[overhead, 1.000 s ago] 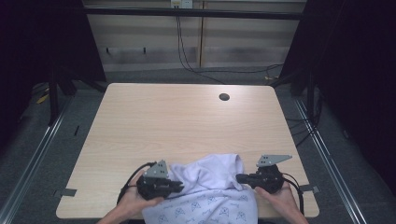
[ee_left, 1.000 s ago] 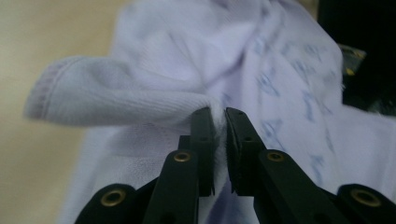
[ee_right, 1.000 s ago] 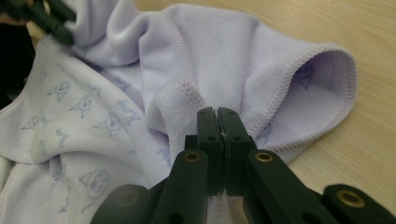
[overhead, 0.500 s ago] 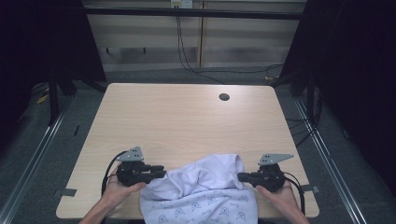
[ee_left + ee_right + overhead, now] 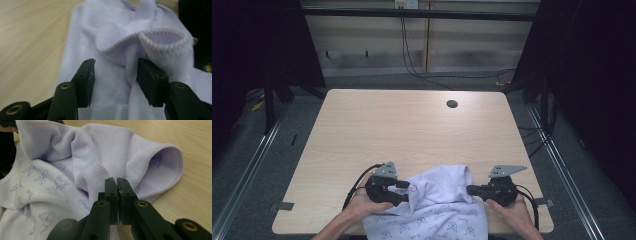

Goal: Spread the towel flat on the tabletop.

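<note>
The garment [image 5: 437, 200] lies bunched at the table's [image 5: 412, 130] near edge, between the two tools. The left hand-held gripper [image 5: 404, 191] has just been opening its jaws: they now stand apart, with a folded hem between them and the right pad [image 5: 150, 80] brushing the fabric. The right hand-held gripper [image 5: 472, 190] is clamped on a thin fold of the garment's edge, beside an open cuff [image 5: 165, 157].

I swung my left gripper [image 5: 408, 188] out to the left with the cloth [image 5: 439, 200] and then back in against it. Its jaws opened, and the fabric now lay loose between them.
</note>
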Demonstrator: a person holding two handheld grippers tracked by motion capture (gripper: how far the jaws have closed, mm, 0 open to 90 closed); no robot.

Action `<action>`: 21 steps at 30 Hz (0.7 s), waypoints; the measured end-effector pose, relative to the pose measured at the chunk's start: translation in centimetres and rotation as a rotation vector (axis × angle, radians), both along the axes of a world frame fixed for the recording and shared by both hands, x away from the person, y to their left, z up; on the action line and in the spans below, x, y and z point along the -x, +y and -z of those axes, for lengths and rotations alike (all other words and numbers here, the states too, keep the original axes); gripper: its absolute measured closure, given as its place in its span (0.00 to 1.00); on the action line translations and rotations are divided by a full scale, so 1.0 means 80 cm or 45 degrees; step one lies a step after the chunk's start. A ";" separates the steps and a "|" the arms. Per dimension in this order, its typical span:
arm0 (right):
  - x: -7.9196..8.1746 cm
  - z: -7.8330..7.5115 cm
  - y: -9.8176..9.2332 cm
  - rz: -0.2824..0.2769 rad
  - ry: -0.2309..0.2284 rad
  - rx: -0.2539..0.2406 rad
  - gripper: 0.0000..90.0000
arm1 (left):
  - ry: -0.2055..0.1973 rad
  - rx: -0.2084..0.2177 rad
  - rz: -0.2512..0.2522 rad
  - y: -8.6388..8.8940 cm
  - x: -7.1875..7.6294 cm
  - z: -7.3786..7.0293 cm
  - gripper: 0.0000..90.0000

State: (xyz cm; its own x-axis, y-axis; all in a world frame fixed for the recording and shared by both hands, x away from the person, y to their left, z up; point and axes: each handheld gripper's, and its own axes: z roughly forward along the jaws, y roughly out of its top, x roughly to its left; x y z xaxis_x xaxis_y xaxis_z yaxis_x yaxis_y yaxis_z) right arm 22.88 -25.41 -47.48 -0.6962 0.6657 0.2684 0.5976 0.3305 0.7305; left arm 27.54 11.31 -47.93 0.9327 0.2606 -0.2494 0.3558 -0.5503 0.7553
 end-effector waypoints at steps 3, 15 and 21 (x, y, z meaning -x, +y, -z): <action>-0.001 0.000 -0.002 0.005 0.002 0.000 0.97 | -0.006 0.027 0.052 -0.004 0.011 -0.004 0.55; -0.001 -0.001 -0.001 0.010 -0.001 -0.004 0.95 | -0.022 -0.027 0.107 -0.050 0.019 -0.002 0.66; 0.000 -0.001 -0.003 0.011 -0.001 -0.007 0.95 | -0.032 -0.098 0.156 -0.062 0.026 0.007 0.68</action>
